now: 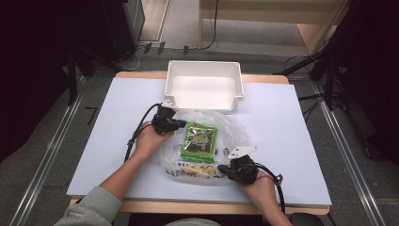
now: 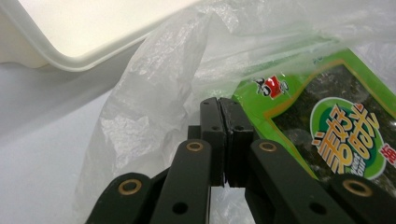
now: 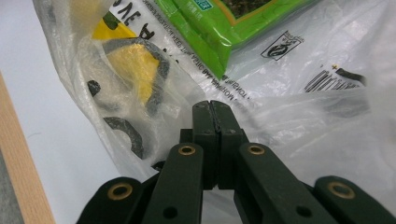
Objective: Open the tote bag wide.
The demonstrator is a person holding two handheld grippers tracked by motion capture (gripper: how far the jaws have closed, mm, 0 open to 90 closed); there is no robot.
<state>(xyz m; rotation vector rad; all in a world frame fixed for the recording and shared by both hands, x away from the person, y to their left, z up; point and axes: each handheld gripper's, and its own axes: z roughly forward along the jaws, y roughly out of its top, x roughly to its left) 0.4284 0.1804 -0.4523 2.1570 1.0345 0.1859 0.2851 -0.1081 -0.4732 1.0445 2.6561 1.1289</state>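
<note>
Where the white table [image 1: 282, 141] is widest, just in front of the white bin [image 1: 203, 84], lies a clear plastic bag [image 1: 207, 150], crumpled and spread flat, printed with black lettering and a yellow patch near its front edge. Inside or on it, roughly at its middle, sits a green seaweed snack packet [image 1: 200, 140], lying flat with its printed face up; whether under the film or on top of it cannot be told from the high view.

At the bag's left edge, the left gripper [image 1: 179, 124], held in the left hand [image 1: 149, 139], pointing right toward the packet. Jaws fully together in the left gripper view, pads touching, with the bag's film [image 2: 154, 93] bunched just beyond the tips and the packet's corner [image 2: 322, 126] beside them; no clear sign of film pinched between the pads.

At the bag's front right edge, the right gripper [image 1: 226, 170], held in the right hand [image 1: 259, 186]. Jaws likewise closed flat against each other in the right gripper view, resting over the bag's film [image 3: 299, 126], nothing visibly clamped.

Beyond the table's edge, grey floor [image 1: 42, 155].
</note>
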